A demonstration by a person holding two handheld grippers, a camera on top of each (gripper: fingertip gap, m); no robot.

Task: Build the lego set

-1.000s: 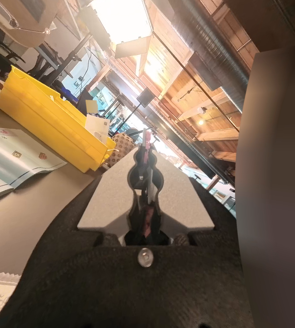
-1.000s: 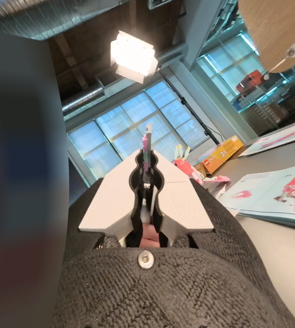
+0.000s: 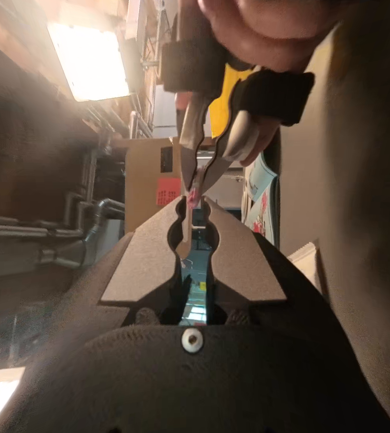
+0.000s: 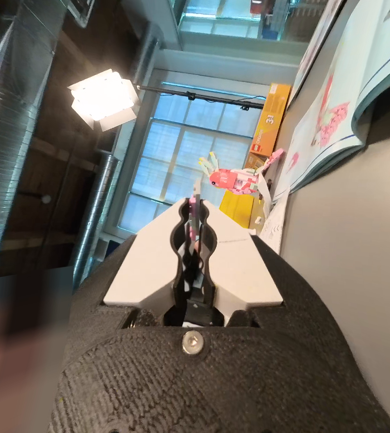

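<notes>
- both views rolled about a quarter turn against a second ago; table (image 4: pixel 341 257) now running up the right edge of the right wrist view.
- new in the left wrist view: right gripper (image 3: pixel 195 185) reaching down from above, a hand (image 3: pixel 259 30) behind it, its tips almost nose to nose with the left gripper (image 3: pixel 194 199). not in that view a second ago.
- left gripper: jaws a little wider apart than before. flat grey plate (image 3: pixel 187 227) lying against the left-hand pad only, background showing between plate and the other pad. looks like a loosened grip, no longer a pinch.
- small pink bit (image 3: pixel 193 199) right at the left tips, in the narrow gap between the two grippers; too blurred to tell which piece it belongs to or whether both left pads touch it.
- right gripper (image 4: pixel 195 202): same as a second ago, jaws pinching a thin pink and grey brick piece (image 4: pixel 194 210) upright between the pads, its end poking out past the tips.
- reads as the two pieces brought end to end, left side letting go, right side holding.
- around: pink brick bird (image 4: pixel 231 181) on the table beyond the right tips, well apart; open booklet (image 4: pixel 330 131) beside it; orange box (image 4: pixel 271 121) behind; studio lamp (image 4: pixel 102 98) overhead.
</notes>
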